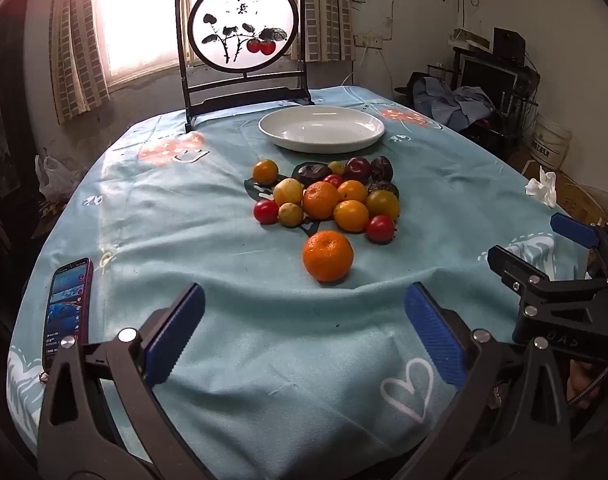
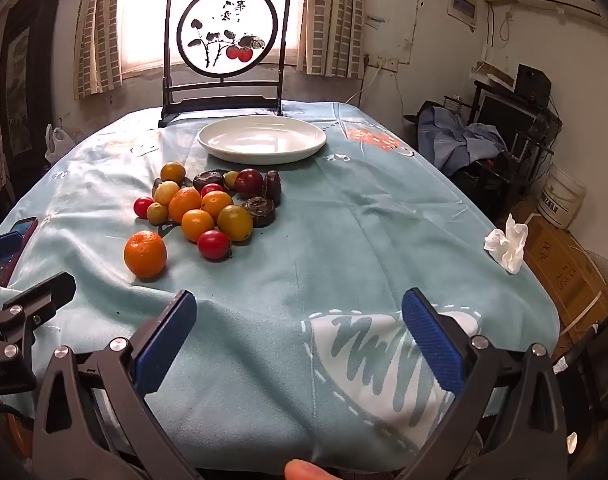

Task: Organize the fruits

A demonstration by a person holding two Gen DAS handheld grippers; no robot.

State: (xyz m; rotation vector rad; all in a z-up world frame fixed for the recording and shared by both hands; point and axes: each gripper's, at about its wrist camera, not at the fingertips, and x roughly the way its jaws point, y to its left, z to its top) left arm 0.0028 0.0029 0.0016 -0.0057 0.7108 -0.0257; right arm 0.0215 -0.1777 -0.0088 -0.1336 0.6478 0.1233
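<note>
Left view, left to right: phone (image 1: 68, 312) at lower left, left gripper (image 1: 304, 334) bottom centre, jaws released, nothing between them. Lone orange (image 1: 327, 255) mid-frame, just below the fruit pile (image 1: 328, 196); white plate (image 1: 322, 128) above, bare. Right gripper (image 2: 299, 336) jaws spread wide, holding nothing. Crumpled tissue (image 2: 506, 245) at right.

Left tongs (image 1: 304, 334) and right tongs (image 2: 299, 342) hover side by side, both spread wide with nothing between their blue pads (image 2: 432, 344).
</note>
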